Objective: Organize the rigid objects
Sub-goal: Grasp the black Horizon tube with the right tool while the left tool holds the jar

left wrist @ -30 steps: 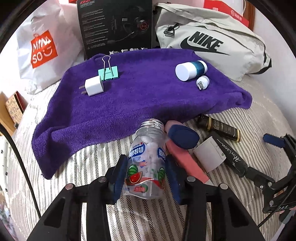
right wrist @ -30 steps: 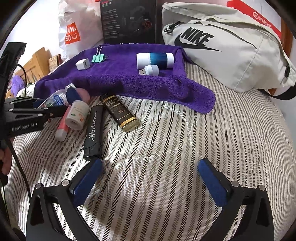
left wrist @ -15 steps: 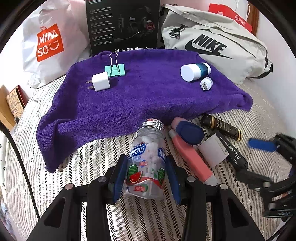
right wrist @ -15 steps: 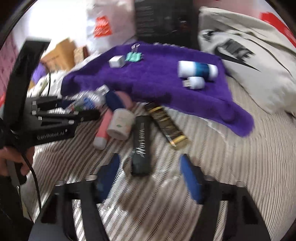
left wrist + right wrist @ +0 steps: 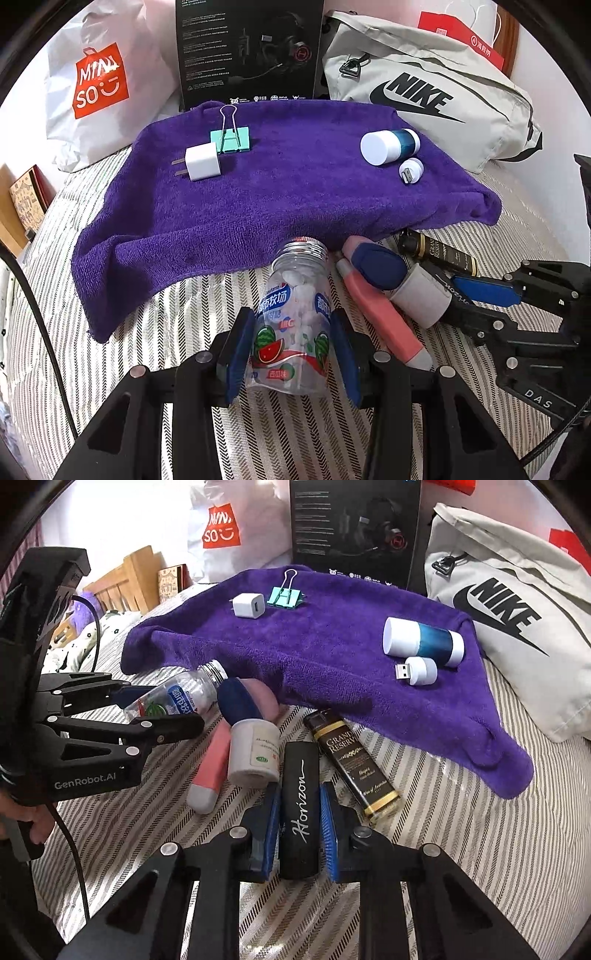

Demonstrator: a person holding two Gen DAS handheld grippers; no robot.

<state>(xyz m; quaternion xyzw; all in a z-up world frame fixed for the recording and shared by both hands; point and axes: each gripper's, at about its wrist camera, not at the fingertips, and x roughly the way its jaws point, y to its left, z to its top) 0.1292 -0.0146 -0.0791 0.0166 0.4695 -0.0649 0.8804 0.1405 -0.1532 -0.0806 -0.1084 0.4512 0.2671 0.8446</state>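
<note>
My left gripper (image 5: pixel 291 354) is shut on a clear candy bottle (image 5: pixel 295 295) with a watermelon label, lying on the striped bedspread just short of the purple towel (image 5: pixel 295 199). My right gripper (image 5: pixel 300 812) is shut on a black case (image 5: pixel 299 797) marked "Horizon", one blue pad on each long side. Beside that case lie a white jar (image 5: pixel 253 753), a pink tube (image 5: pixel 210 764), a blue-and-pink pod (image 5: pixel 243 701) and a dark "Grand Reserve" box (image 5: pixel 354 764). On the towel rest a white charger (image 5: pixel 203 162), a teal binder clip (image 5: pixel 231 140), a white-and-blue bottle (image 5: pixel 388 146) and a small USB light (image 5: pixel 410 170).
Behind the towel stand a black headset box (image 5: pixel 251 51), a white Miniso bag (image 5: pixel 99 81) and a grey Nike bag (image 5: pixel 424 92). A wooden bed frame (image 5: pixel 125 583) is at the far left. A hand (image 5: pixel 29 819) holds the left gripper's handle.
My right gripper swung left over the bedspread to the black case and went from wide open to shut on it. The left gripper still holds the bottle, barely shifted.
</note>
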